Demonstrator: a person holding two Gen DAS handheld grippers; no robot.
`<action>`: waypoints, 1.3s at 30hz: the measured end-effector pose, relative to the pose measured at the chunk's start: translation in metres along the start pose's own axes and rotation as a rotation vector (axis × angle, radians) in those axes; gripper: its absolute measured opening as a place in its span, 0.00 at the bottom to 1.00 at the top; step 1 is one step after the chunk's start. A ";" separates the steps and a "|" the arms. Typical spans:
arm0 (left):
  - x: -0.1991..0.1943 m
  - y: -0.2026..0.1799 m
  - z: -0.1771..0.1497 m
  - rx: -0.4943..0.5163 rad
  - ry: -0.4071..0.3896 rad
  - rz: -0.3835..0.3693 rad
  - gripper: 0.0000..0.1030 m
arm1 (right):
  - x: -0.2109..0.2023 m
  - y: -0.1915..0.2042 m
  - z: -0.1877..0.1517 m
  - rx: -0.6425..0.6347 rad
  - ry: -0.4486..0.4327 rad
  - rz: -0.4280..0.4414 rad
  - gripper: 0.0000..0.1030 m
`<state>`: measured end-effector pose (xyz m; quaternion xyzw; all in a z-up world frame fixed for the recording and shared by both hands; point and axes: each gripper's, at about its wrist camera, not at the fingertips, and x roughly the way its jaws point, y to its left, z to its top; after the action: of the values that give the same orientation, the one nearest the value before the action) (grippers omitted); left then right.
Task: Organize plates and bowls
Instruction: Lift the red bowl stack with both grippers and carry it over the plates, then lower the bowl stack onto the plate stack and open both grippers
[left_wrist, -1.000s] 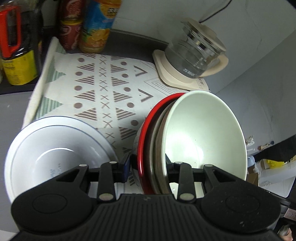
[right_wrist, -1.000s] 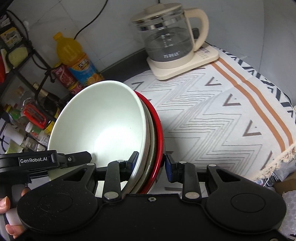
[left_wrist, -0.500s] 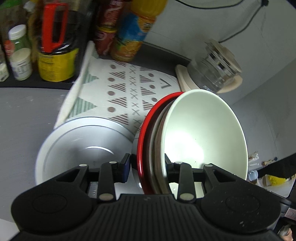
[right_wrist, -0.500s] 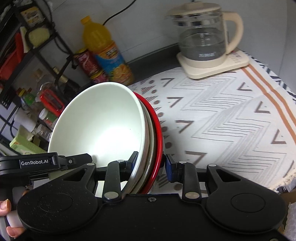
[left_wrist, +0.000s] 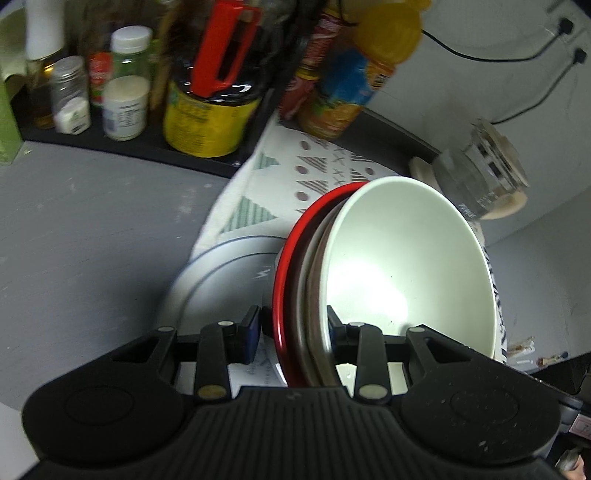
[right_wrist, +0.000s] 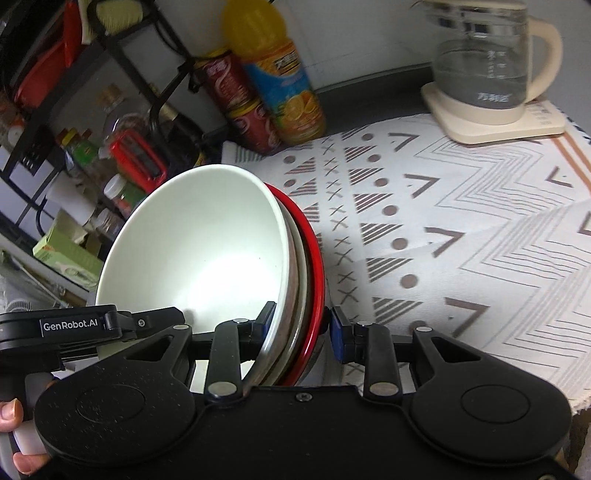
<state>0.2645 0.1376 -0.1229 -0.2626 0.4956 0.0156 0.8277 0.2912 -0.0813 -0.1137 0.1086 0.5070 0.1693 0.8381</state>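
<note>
A nested stack of bowls (left_wrist: 406, 273) is held up between both grippers: a pale cream bowl inside, a brown-rimmed one, and a red one (left_wrist: 286, 266) outermost. My left gripper (left_wrist: 293, 328) is shut on one side of the stack's rims. My right gripper (right_wrist: 301, 325) is shut on the opposite side of the stack (right_wrist: 207, 251). A wide white plate (left_wrist: 221, 284) lies on the patterned cloth below, partly hidden by the stack and the left gripper.
A patterned cloth (right_wrist: 461, 236) covers the counter. A glass kettle on a cream base (right_wrist: 487, 74) stands at the back right. An orange juice bottle (right_wrist: 277, 74) and red cans (right_wrist: 240, 107) stand at the back. A black rack with jars and bottles (left_wrist: 122, 85) is at the left.
Both grippers have carried the bowl stack to the left, toward the rack and the grey counter. The kettle has slid to the right in both views. The grip on the stack is unchanged.
</note>
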 end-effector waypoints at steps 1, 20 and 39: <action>0.000 0.003 0.000 -0.008 0.000 0.006 0.31 | 0.003 0.002 0.000 -0.005 0.006 0.002 0.29; 0.021 0.022 -0.002 -0.058 0.027 0.078 0.31 | 0.028 0.005 0.001 -0.022 0.077 0.007 0.29; 0.015 0.033 -0.005 -0.087 0.051 0.077 0.32 | 0.023 0.009 -0.007 0.007 0.063 0.040 0.38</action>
<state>0.2588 0.1608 -0.1510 -0.2793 0.5253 0.0624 0.8014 0.2934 -0.0635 -0.1320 0.1163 0.5314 0.1875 0.8179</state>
